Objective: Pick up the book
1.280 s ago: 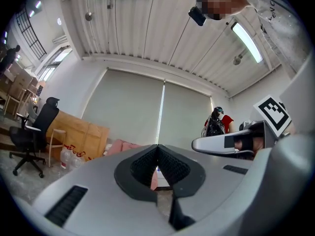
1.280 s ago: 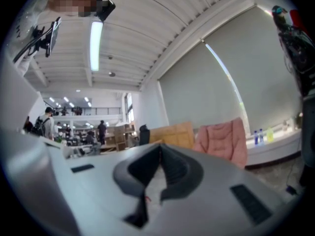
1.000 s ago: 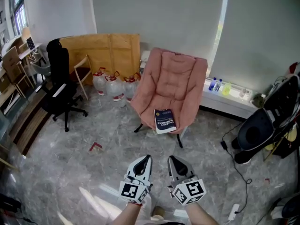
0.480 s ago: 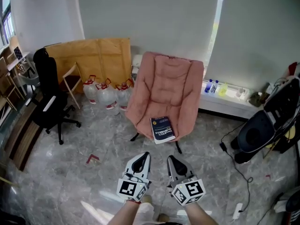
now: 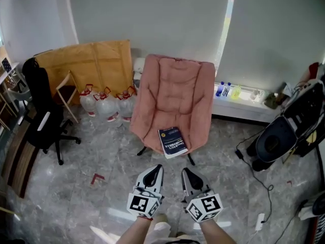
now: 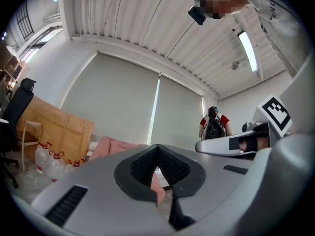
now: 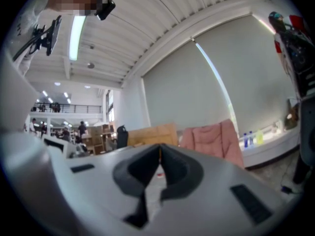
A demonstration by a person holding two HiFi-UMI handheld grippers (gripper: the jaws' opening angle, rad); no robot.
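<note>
The head view places the book (image 5: pixel 172 142) on the seat of the pink chair (image 5: pixel 175 93), ahead of both tools and well apart from them. The left hand-held gripper (image 5: pixel 152 173) and the right hand-held gripper (image 5: pixel 189 174) hang side by side, each with its jaws together and holding nothing. Neither gripper view shows the book. The left gripper view catches only a bit of the chair beyond its tips and a person in red (image 6: pixel 212 123) off to its right. The right gripper view shows the chair back, bottles (image 7: pixel 251 139) further right and cardboard (image 7: pixel 147 132) beyond its tips.
</note>
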